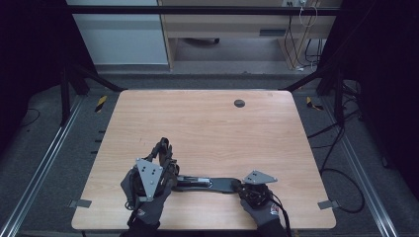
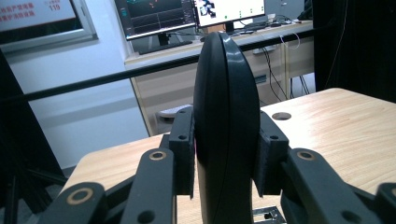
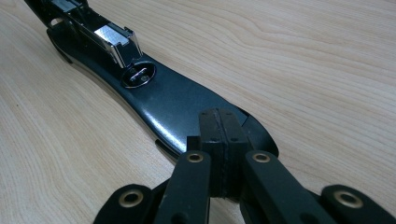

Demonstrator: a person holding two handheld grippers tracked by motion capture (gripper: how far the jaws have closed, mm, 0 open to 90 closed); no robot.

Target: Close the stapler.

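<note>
A large black stapler [image 1: 207, 183] lies opened out flat near the bottom edge of the wooden table [image 1: 207, 123], in the lower middle of the high view. Its base [image 3: 182, 105] is pinned by the right gripper [image 3: 219, 140], whose jaws are pressed fully together, their tips resting on the rounded front end of the base at the lower centre of the right gripper view; nothing is clamped between them. The metal magazine [image 3: 112, 39] and the anvil plate [image 3: 138, 75] are seen at the upper left of that view. The stapler's top cover [image 2: 226, 126] is gripped across its width by the left gripper [image 2: 226, 154], the jaws partly open with both pads pressed against its sides, and it is held upright at the centre of the left gripper view. For the step to go well, downward pressure on the base should be kept steady, and the cover should be swung along its hinge arc without twisting, so that the pads are not slid off the smooth plastic.
</note>
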